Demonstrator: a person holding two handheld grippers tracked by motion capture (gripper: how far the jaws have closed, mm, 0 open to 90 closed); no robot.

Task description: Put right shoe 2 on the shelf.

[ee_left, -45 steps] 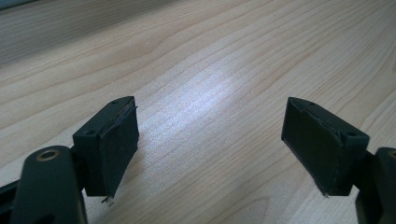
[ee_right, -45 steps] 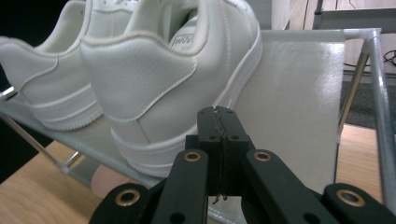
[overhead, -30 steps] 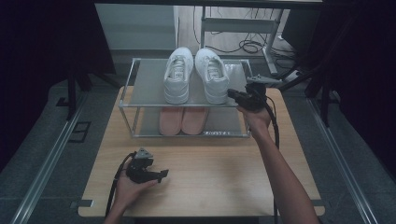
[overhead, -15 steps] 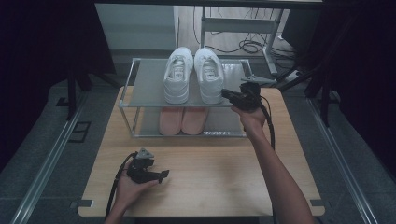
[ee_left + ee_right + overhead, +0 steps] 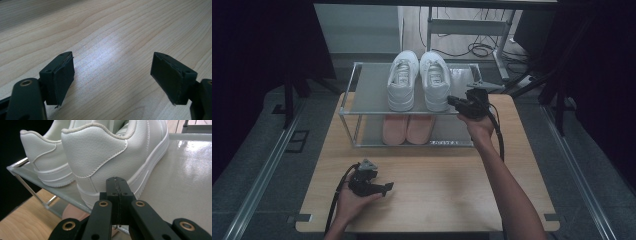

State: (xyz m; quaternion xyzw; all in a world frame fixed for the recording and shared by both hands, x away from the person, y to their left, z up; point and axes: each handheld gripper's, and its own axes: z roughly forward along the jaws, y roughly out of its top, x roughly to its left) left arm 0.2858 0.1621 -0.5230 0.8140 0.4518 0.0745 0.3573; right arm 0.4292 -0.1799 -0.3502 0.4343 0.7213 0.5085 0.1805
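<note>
Pale wood tabletop fills the lower half of the high view. Left gripper lies on it at lower left, held in the left hand; jaws wide open, nothing btwn them, bare wood under them in the left gripper view.

Mid-frame stands a two-level shoe rack w/ metal frame. Right gripper is at its front right edge, jaws closed on nothing, tips just beside the heel of the right white sneaker; in the right gripper view the closed jaws sit right at that heel, touching or not I can't tell.

White sneaker pair sits on the top shelf: long axes run near-to-far, toes toward the frame top, heels at the front edge. Left white sneaker is tight beside the right one, blocking its left flank. Pink shoes lie on the lower shelf beneath. Cables lie on the floor beyond.
</note>
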